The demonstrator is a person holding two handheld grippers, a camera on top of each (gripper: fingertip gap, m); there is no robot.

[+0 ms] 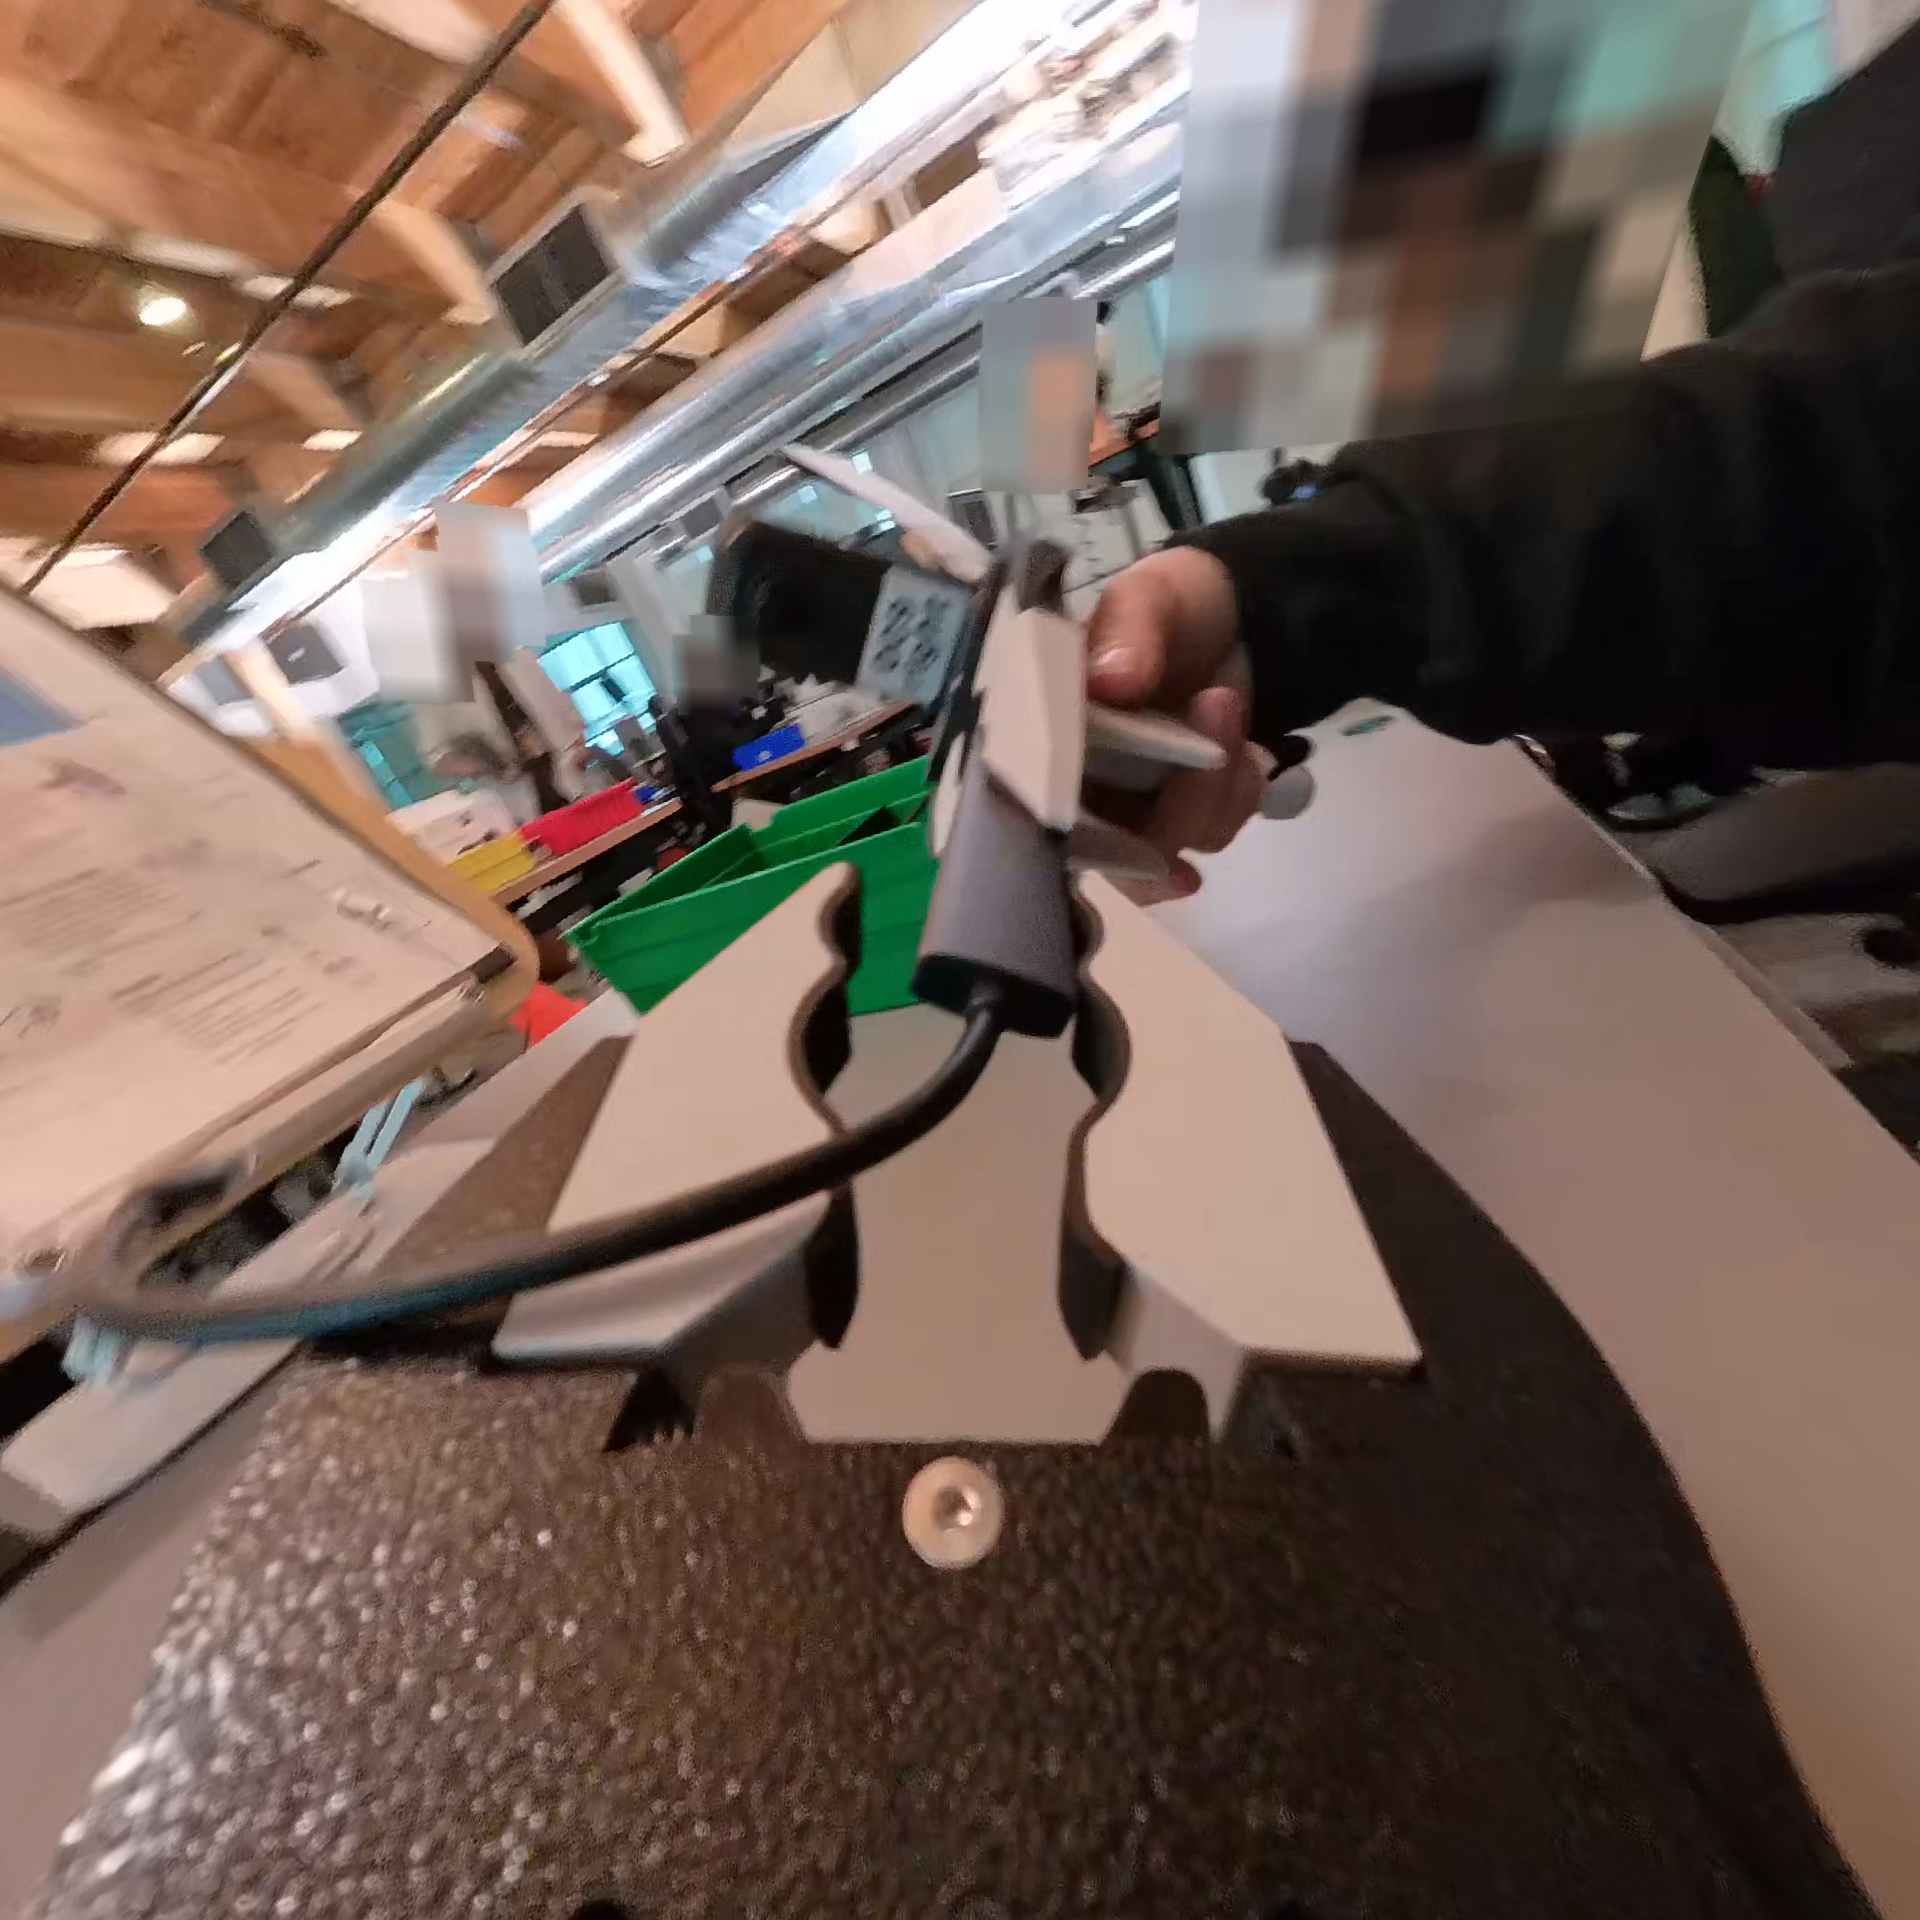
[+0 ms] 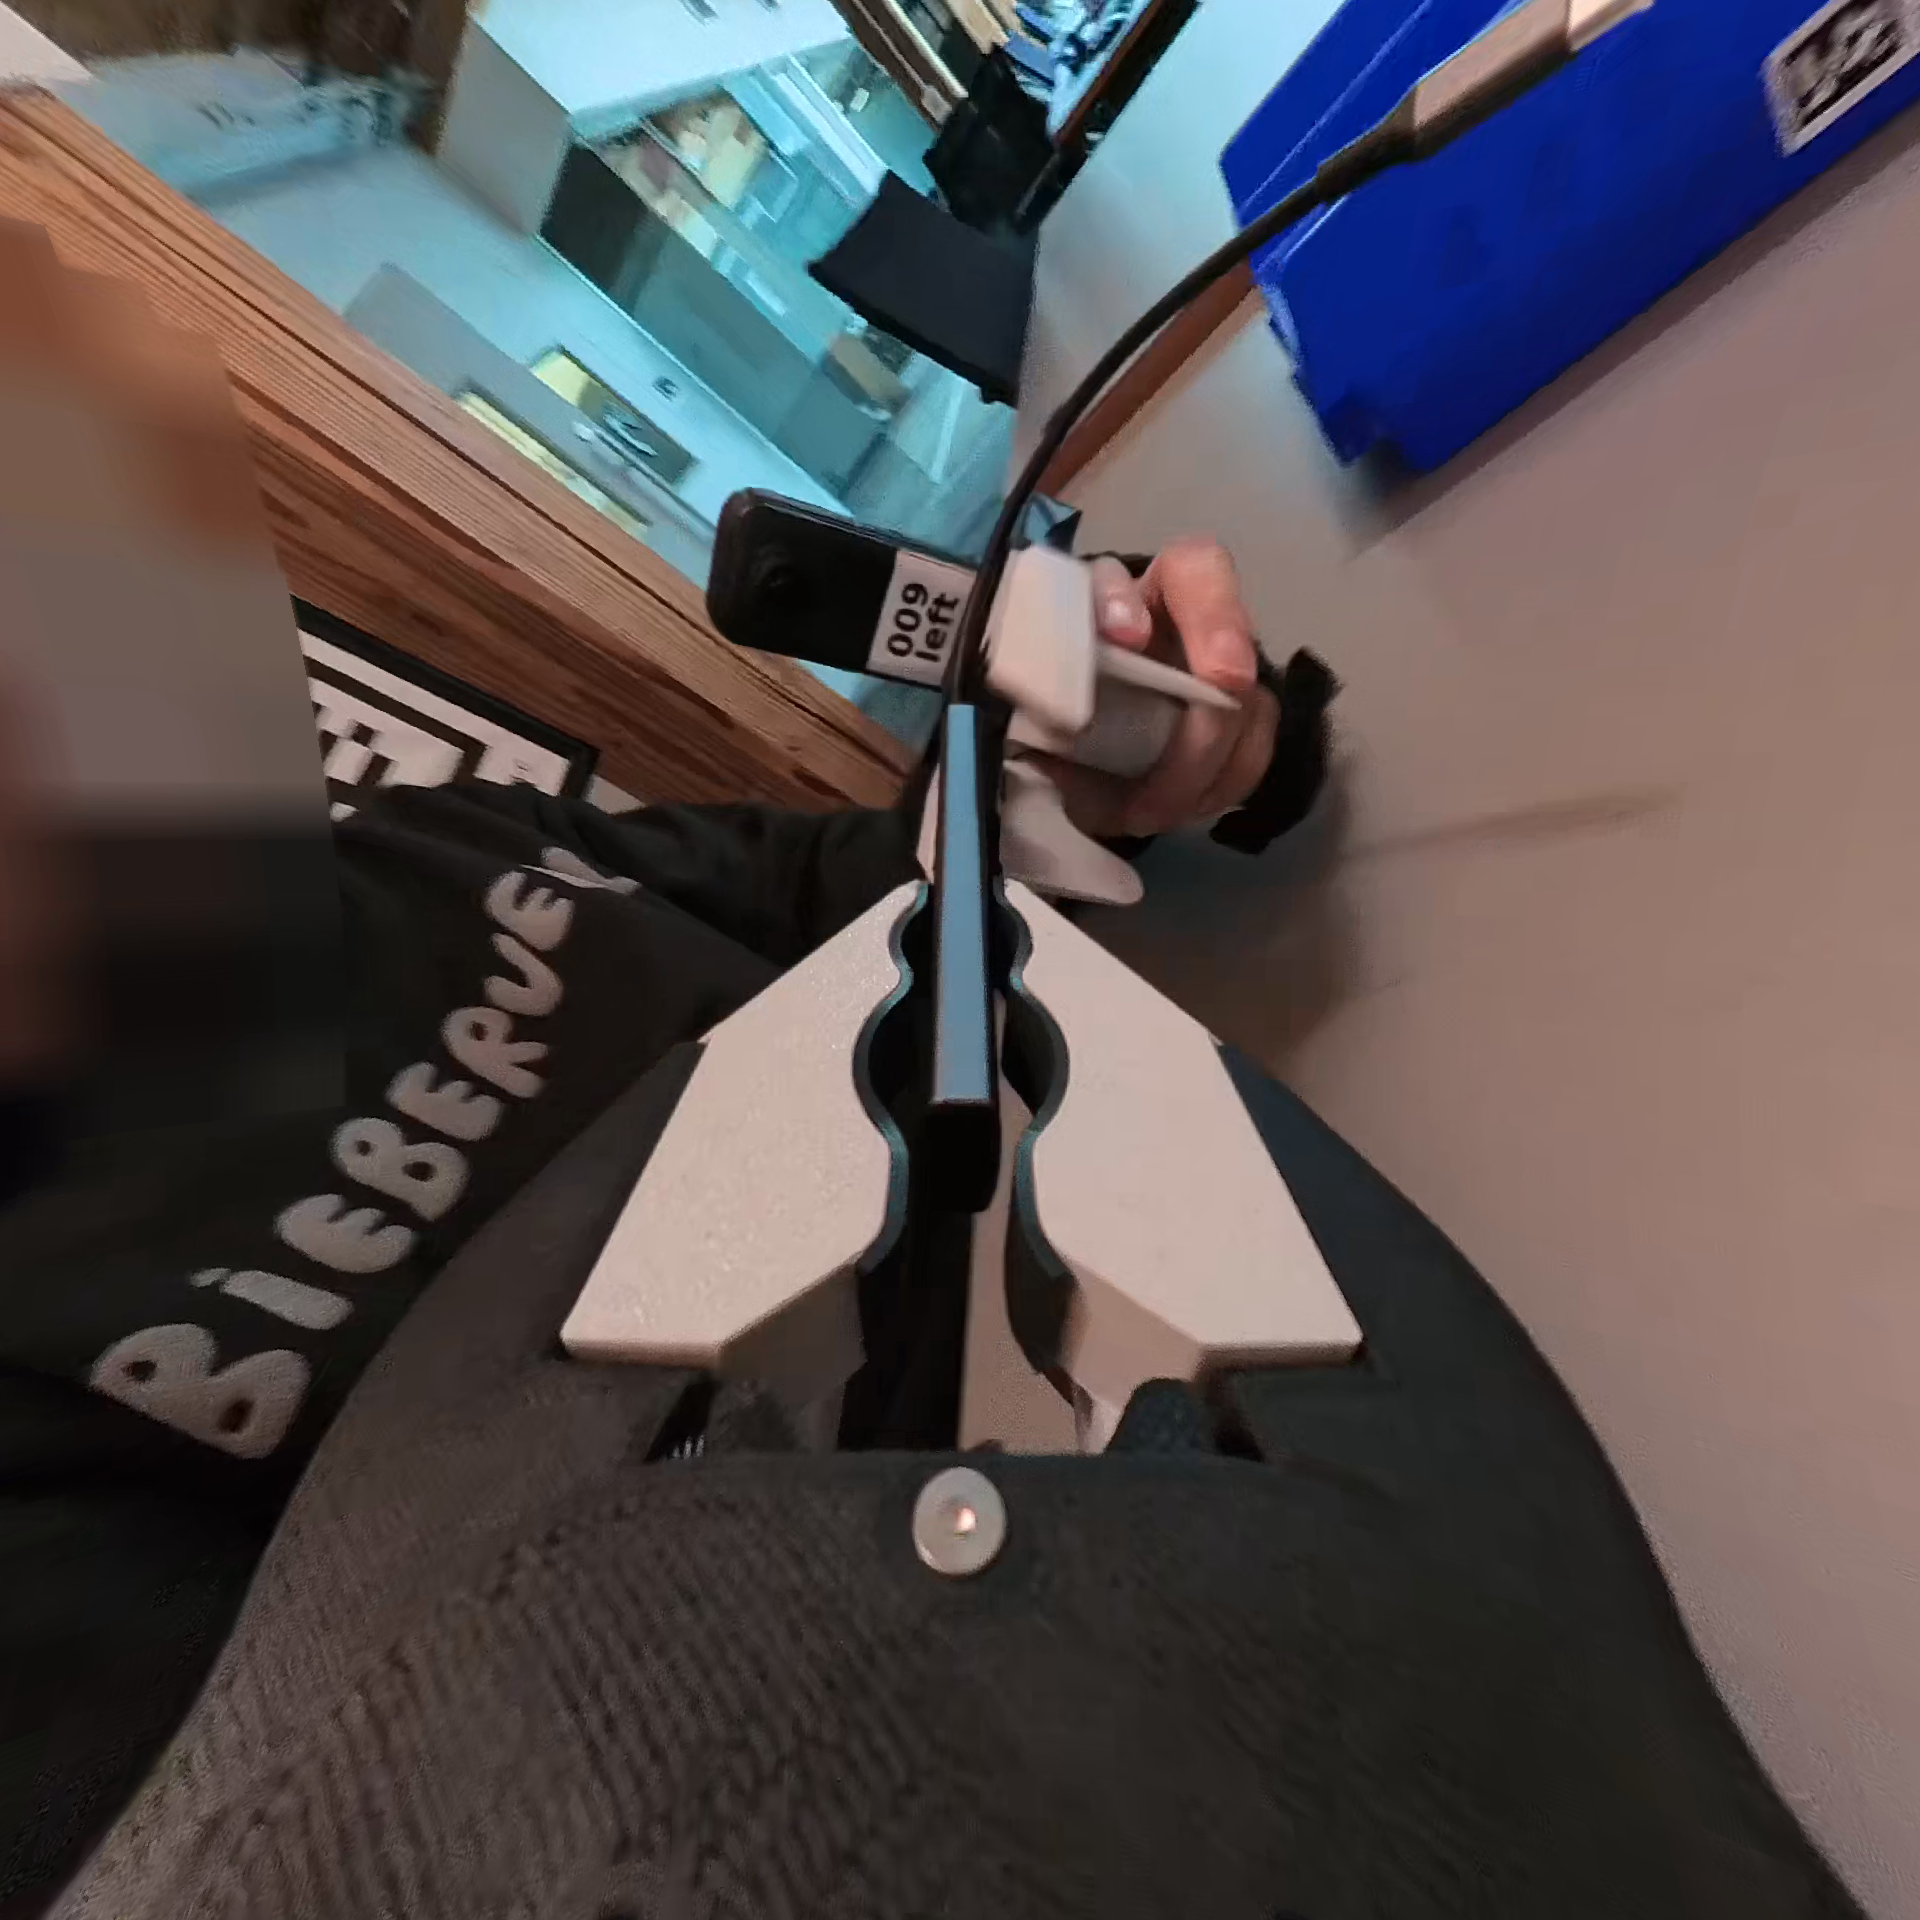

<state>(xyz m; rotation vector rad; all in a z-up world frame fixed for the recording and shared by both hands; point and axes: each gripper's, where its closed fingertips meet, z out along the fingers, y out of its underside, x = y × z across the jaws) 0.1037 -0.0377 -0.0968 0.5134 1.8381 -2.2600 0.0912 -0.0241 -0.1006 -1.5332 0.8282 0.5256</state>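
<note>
The right gripper (image 2: 961, 914) is clamped narrow on a slim dark grey adapter (image 2: 961, 987), which stands edge-on between its fingers and points to 12 o'clock. From the adapter's far end a black cable (image 2: 1049, 416) curves up to 1 o'clock and ends in a plug (image 2: 1496, 62) above a blue bin (image 2: 1558, 260) on the pale table (image 2: 1558, 935). In the left wrist view the left gripper (image 1: 961, 894) stands about half wide: the cable end of the adapter lies between its tips, close against the finger at 1 o'clock, with a clear gap on the other side. The cable sags from there toward 8 o'clock, passing under a board of papers (image 1: 208, 883) at 9 o'clock. A green bin (image 1: 727, 914) sits just beyond the tips at 11 o'clock. A hand (image 1: 1174, 717) in a black sleeve holds the other gripper at 1 o'clock
</note>
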